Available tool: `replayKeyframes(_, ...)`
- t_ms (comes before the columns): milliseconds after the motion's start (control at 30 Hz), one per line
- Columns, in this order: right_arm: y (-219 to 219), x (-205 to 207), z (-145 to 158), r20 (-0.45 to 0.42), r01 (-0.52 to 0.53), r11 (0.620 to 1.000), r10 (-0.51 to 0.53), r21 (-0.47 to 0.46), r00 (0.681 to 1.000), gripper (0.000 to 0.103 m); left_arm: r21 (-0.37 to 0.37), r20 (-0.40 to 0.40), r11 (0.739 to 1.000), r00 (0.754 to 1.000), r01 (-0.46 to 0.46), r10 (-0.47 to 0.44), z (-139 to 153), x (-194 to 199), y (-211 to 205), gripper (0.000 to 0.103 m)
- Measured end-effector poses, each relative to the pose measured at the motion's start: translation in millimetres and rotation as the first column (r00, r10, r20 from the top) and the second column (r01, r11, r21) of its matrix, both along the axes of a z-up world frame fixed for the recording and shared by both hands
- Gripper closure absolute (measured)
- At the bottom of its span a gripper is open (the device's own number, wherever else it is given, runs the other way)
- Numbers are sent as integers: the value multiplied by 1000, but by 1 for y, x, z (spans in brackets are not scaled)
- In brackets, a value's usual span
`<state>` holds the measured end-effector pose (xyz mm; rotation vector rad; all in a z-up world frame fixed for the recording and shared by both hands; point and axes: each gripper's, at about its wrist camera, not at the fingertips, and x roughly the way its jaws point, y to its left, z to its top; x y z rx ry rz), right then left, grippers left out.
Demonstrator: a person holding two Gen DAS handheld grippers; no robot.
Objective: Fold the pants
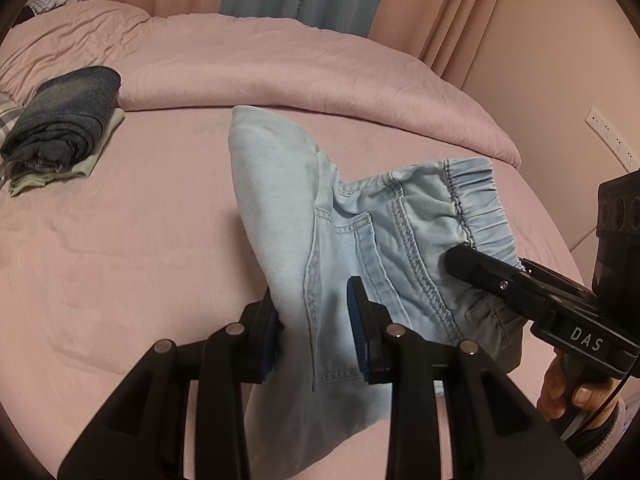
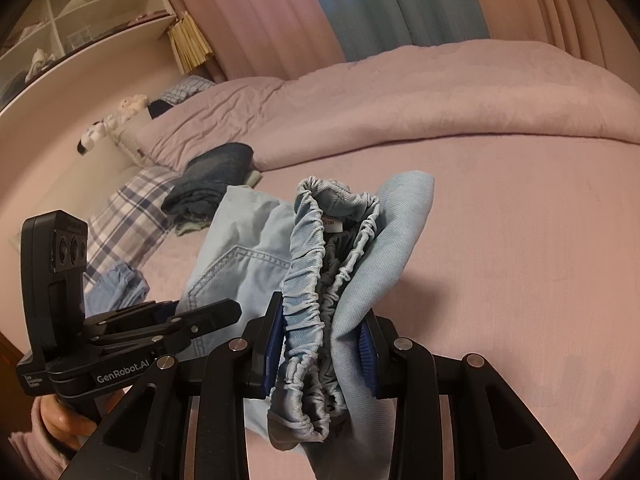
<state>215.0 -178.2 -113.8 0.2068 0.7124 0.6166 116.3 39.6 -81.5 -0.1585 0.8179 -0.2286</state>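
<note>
1. Left wrist view: the left gripper has its blue-padded jaws closed to a narrow gap on a bunched fold of the light blue denim pants, cloth pressed between both pads.
2. In the right wrist view, the right gripper is clamped on the gathered elastic waistband of the same pants (a white label shows inside the band), jaws only slightly apart with the cloth filling the gap.
3. The pants hang bunched between the two grippers above the pink bed sheet, over the near part of the bed; a stitched back pocket faces the right camera.
4. A hand grips the handle of the right gripper at the lower right of the left view.
5. A folded dark blue denim garment lies on a pale green cloth toward the bed's far left side, well apart from the pants.
6. A rumpled pink duvet runs along the far edge, with pink and blue curtains behind it.
</note>
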Motion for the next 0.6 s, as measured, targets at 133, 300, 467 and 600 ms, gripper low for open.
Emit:
replayKeyframes(133,3,8,4,12,1,1000,-1,1,1000,67,0,7,1000,1000,-4,4,4,10,1,73)
replayKeyframes(300,6,17,4,16,3,1000,-3,2,1000,67,11,10,1000,1000,-4,4,6,22,0,73)
replayKeyframes(467,6,23,2,11,7,1000,-7,5,1000,67,14,3,1000,1000,-2,2,4,32,0,74)
replayKeyframes(600,8,28,0,4,10,1000,-10,4,1000,67,16,-4,1000,1000,-1,1,1,36,-4,74)
